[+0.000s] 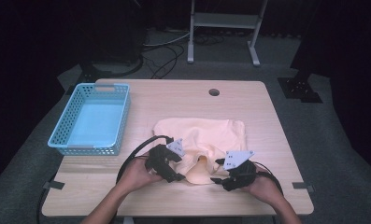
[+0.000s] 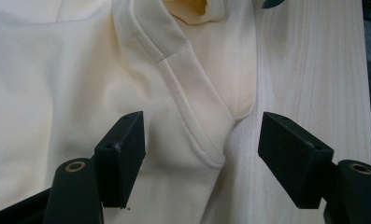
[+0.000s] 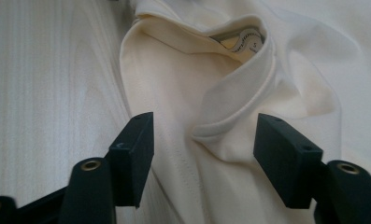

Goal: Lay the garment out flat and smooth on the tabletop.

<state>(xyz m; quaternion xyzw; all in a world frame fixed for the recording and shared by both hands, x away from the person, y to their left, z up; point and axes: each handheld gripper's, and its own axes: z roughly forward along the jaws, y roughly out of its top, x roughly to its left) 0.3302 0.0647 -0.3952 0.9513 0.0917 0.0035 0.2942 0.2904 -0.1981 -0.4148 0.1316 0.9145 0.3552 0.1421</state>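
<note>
A pale yellow garment (image 1: 206,133) lies crumpled on the wooden table (image 1: 174,95), with its near edge bunched toward the person. My left gripper (image 1: 177,176) is at the garment's near left edge. In the left gripper view its jaws (image 2: 202,135) stand apart over a stitched seam (image 2: 183,98), and the pads do not press on the cloth. My right gripper (image 1: 217,179) is at the near right edge. In the right gripper view it (image 3: 204,135) is open around a folded collar (image 3: 239,93) with a label inside.
A light blue plastic basket (image 1: 120,116) stands at the table's left. A round cable hole (image 1: 214,92) sits near the far edge. Bare wood runs along the right side and the front. Black cables loop from both grippers.
</note>
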